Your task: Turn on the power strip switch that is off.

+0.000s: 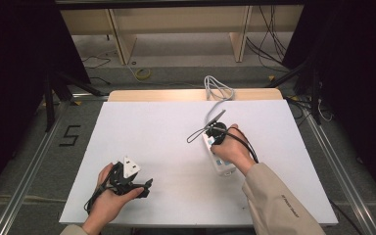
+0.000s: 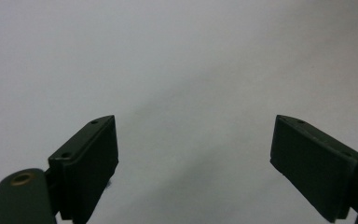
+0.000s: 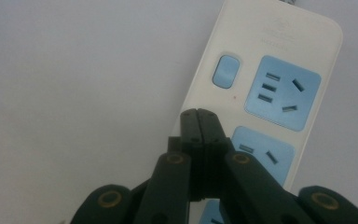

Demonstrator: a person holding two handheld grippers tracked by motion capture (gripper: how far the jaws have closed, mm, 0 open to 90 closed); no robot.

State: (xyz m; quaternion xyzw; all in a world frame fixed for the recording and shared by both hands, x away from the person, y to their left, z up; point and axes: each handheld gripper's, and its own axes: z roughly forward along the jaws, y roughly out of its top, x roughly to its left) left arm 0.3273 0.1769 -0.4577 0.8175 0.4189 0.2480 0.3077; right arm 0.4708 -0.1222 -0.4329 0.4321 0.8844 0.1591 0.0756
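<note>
From the high view, the white power strip [image 1: 219,157] lies right of centre on the table [image 1: 152,132], under the right gripper [image 1: 214,131]. The left gripper [image 2: 193,158] stands wide apart over bare table. In the right gripper view, jaws are together (nothing between) above the strip's blue switch [image 3: 226,71]; the strip looks light, rigid and smooth, best pinched across its long edges.

A: L gripper [image 1: 144,187]? 
B: Low near table's front edge, held in L hand, jaws spread wide, nothing btwn them.

A: R gripper [image 3: 198,113]? 
B: Jaws pressed together, empty, tips pointing down.
</note>
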